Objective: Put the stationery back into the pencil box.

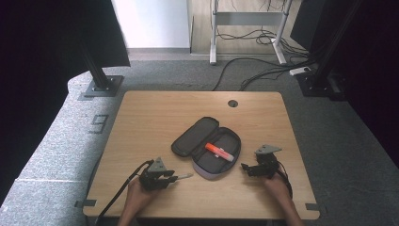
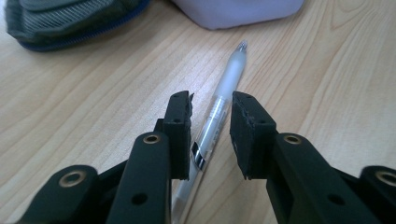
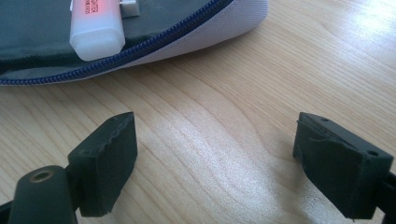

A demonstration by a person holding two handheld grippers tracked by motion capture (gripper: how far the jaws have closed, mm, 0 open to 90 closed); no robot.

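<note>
Left claw [image 2: 210, 119]: near left on the counter [image 1: 155, 117], jaws slightly parted around the pen, a gap showing on the right pad's side, so released.
Pen [image 2: 224, 88]: clear barrel lying flat on the counter between those jaws, tip pointing away toward the case.
Right claw [image 3: 215, 154]: near right, jaws spread wide over bare wood, grasping nothing.
Pencil case [image 1: 207, 143]: unzipped and open at the counter's middle, just beyond both claws.
Orange marker [image 1: 219, 151]: lying inside the case's right half.
</note>
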